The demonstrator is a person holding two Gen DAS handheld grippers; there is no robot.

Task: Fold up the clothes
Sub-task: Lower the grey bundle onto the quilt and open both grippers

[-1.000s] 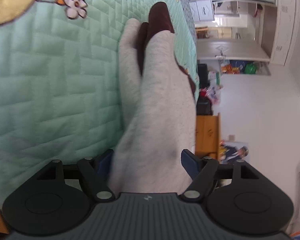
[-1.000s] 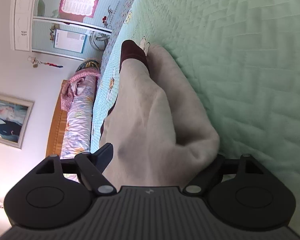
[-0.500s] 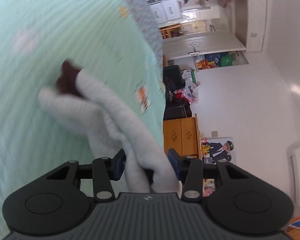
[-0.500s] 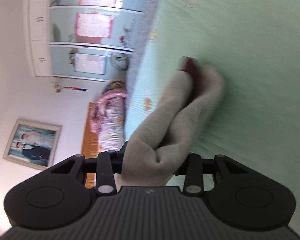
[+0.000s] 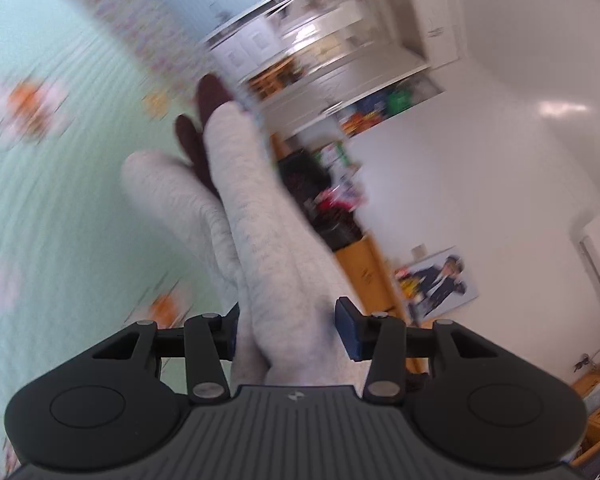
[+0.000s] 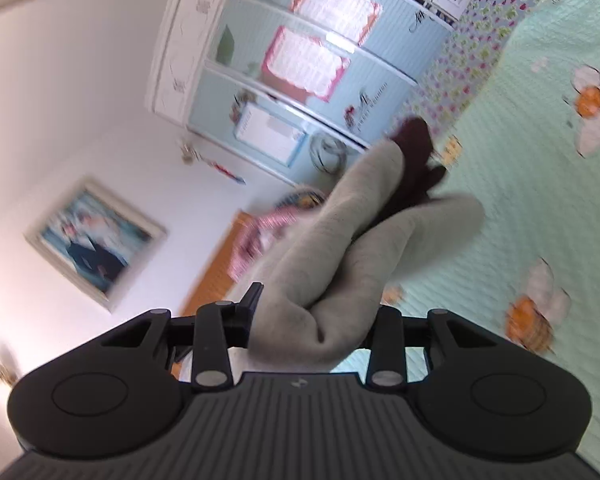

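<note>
Mint quilted bed (image 5: 52, 208) below; grey garment (image 5: 260, 248) w/ maroon trim lifted off it, bunched in both tongs, left (image 5: 286, 330) & right (image 6: 314, 320) clamped on cloth. Risk: uneven bunch slips from tongs, fold skews

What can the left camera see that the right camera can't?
Only the left camera shows the orange wooden cabinet, the poster leaning beside it and the bright jumble on the shelves. Only the right camera shows the framed picture on the wall, the blue cupboard doors and the pink bundle. Both show the green bee bedspread and the pale grey garment with a dark brown part. The left gripper and the right gripper are each clamped on a bunch of it.
</note>
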